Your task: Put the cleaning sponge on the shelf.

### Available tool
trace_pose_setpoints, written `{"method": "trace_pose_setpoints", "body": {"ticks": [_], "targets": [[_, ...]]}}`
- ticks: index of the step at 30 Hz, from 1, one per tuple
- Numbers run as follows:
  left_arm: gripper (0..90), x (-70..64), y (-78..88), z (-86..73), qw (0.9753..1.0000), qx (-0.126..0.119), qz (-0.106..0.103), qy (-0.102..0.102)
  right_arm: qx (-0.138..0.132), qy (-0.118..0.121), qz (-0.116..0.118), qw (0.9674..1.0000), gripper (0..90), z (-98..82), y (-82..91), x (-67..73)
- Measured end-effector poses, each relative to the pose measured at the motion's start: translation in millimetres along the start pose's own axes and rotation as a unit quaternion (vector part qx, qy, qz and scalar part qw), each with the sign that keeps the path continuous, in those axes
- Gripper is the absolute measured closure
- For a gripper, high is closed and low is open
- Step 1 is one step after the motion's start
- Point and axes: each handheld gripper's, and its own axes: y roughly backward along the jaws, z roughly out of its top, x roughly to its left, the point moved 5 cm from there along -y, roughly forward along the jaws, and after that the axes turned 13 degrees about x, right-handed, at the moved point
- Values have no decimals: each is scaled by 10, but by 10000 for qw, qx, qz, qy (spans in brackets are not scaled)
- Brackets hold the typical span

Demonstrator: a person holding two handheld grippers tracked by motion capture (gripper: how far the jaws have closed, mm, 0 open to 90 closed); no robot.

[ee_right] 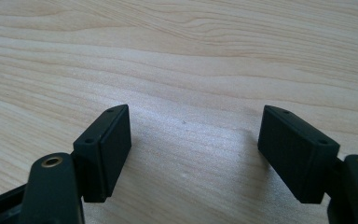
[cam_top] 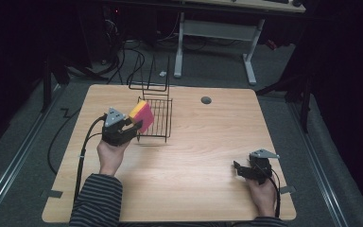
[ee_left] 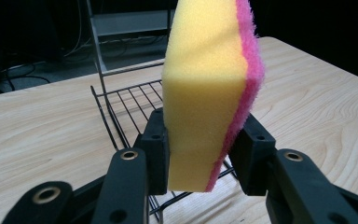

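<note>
**Sponge clamped at rack**

Your left gripper (ee_left: 200, 154) pinches the sponge (ee_left: 209, 88) upright (yellow foam, pink scrub face) just above the wire rack (cam_top: 158, 118). Left gripper view reveals the foam squeezed at the pads. Your right gripper (ee_right: 193, 149) gapes empty over the table (cam_top: 194, 156).
</note>
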Motion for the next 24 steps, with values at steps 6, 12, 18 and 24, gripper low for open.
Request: {"method": "trace_pose_setpoints", "body": {"ticks": [6, 12, 18, 24], "targets": [[619, 22, -26, 76, 10000, -32, 46, -4, 1, -12, 10, 10000, 258, 0, 1, 2], [618, 23, -104, 89, 10000, 56, 13, -11, 0, -16, 8, 10000, 258, 0, 0, 2], [618, 60, -198, 88, 9999, 64, 14, 103, 1, -14, 11, 10000, 258, 0, 1, 2], [617, 55, -274, 143, 9999, 108, 126, 36, 0, -16, 6, 10000, 258, 1, 0, 3]]}}
